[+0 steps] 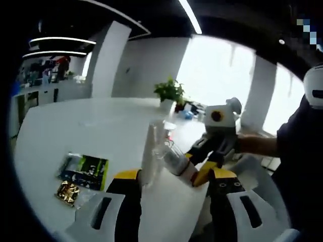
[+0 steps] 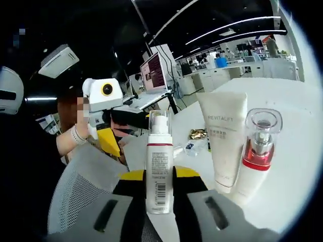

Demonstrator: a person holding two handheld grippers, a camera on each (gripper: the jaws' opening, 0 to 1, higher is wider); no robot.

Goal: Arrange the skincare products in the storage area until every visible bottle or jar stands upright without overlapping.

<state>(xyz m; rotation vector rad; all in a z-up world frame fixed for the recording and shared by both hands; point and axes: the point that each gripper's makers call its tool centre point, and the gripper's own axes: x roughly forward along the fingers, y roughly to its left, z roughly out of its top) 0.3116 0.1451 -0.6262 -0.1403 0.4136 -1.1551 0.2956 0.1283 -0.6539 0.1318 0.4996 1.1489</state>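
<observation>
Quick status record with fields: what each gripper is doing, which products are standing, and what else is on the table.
right gripper: shut on white pump bottle, held upright
left gripper: open, nothing between the jaws
standing products: white tube marked REVITALIFT; red pump bottle with clear cap, beside the tube
other items: green packet and gold packet lying flat on white table
background: potted plant

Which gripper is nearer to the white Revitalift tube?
Right. The right gripper, shut on a spray bottle, is just beside the tube. The left gripper is farther away.
</observation>
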